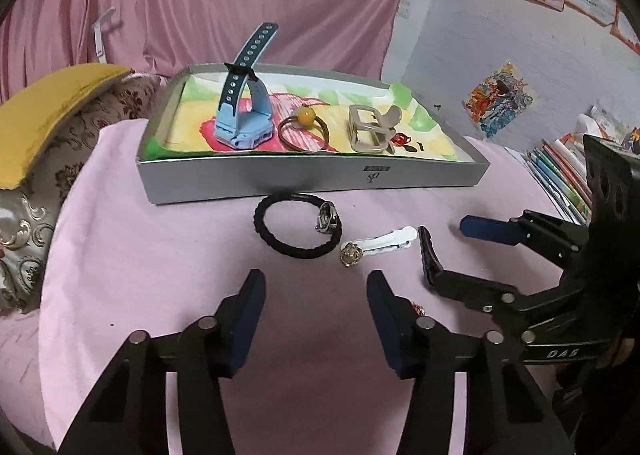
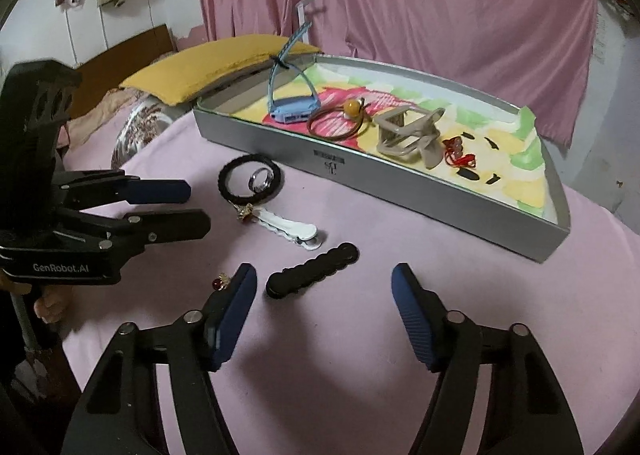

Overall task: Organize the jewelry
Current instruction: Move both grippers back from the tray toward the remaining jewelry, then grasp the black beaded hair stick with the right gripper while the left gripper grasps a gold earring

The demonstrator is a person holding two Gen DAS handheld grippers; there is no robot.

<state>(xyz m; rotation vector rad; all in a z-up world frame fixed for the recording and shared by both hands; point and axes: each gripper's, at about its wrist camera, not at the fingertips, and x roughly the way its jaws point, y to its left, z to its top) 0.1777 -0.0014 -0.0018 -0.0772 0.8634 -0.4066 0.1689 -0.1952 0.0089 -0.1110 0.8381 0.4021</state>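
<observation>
Wide-open right gripper (image 2: 324, 295) just behind black hair clip (image 2: 312, 270); left gripper (image 1: 316, 305) likewise spread, empty.

watch (image 1: 244, 117), clip (image 1: 370, 129) in tray (image 1: 304, 179); hair tie (image 1: 298, 229), barrettes outside.

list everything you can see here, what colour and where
box: 1, grey, painted lining, back of the pink cloth
watch: 1, light blue, standing in box, left end
hair tie with bead: 1, brown with yellow bead, in box beside watch
claw clip: 1, beige, in box, right of middle
red charm: 1, red, in box beside claw clip
black hair tie: 1, on cloth in front of box
ring: 1, silver, lying on black hair tie
white clip: 1, gold flower end, on cloth
black clip: 1, on cloth ahead of right tongs
red-stone ring: 1, gold, by right tongs
cushion: 1, yellow, left
left tongs: open, empty
right tongs: open, empty
</observation>
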